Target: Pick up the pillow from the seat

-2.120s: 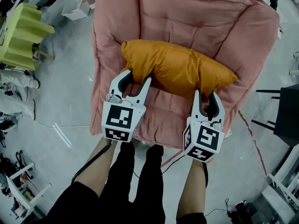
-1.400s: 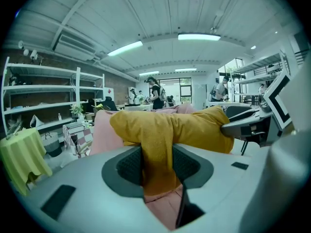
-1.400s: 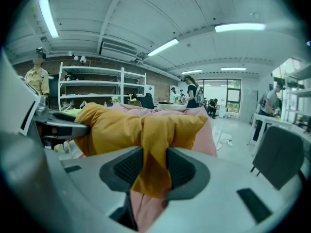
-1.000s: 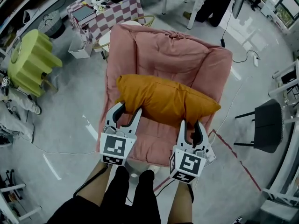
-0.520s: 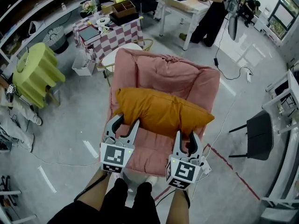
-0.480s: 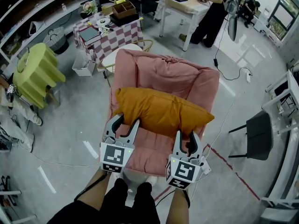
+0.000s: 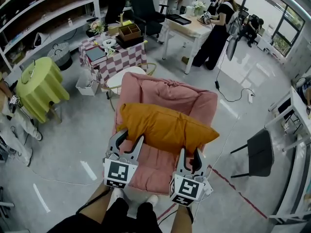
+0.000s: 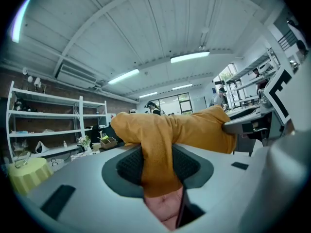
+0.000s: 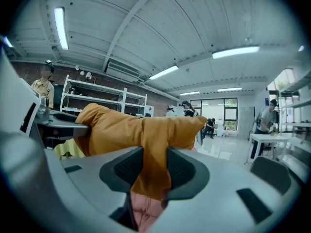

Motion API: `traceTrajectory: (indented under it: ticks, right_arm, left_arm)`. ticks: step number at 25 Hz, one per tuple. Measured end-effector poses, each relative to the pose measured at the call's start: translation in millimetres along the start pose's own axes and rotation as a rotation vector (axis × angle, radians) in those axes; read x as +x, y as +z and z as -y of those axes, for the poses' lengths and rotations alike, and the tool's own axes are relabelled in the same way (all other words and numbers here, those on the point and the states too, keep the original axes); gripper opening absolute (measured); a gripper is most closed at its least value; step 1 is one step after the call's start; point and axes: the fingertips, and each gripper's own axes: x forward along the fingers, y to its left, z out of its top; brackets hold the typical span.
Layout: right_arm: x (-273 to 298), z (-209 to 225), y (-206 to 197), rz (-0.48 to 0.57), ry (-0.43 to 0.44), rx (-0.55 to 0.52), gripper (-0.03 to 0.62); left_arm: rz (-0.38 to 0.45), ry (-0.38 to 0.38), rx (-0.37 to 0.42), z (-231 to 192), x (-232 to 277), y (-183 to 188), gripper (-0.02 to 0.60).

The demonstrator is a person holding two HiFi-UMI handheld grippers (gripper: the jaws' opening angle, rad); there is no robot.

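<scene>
The orange pillow (image 7: pixel 165 127) hangs lifted in front of the pink padded chair (image 7: pixel 167 93), above its seat. My left gripper (image 7: pixel 130 140) is shut on the pillow's near left edge. My right gripper (image 7: pixel 191 154) is shut on its near right edge. In the left gripper view a fold of the pillow (image 8: pixel 170 130) is pinched between the dark pads (image 8: pixel 129 166) of the left gripper (image 8: pixel 158 168). The right gripper view shows the same: pillow (image 9: pixel 136 127) fabric is squeezed in the right gripper (image 9: pixel 151 169), with pink chair cushion below.
A table under a yellow-green cloth (image 7: pixel 41 84) stands at the left. A checkered table (image 7: pixel 114 57) with boxes is behind the chair. A black chair (image 7: pixel 257 152) stands at the right. A white desk (image 7: pixel 192 25) with people (image 7: pixel 214 33) is further back. A red tape line (image 7: pixel 233 183) marks the floor.
Both grippers have risen with the pillow clamped in them. The chair has dropped away below and looks smaller, and more of the room shows behind it.
</scene>
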Motion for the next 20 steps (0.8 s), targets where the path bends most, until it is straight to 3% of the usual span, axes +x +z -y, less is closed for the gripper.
traceTrajectory:
  ticks: [20]
  right_arm:
    - [-59, 6, 66, 0.119, -0.016, -0.006, 0.164]
  left_arm:
    - [0.128, 0.014, 0.021, 6, -51, 74, 0.172]
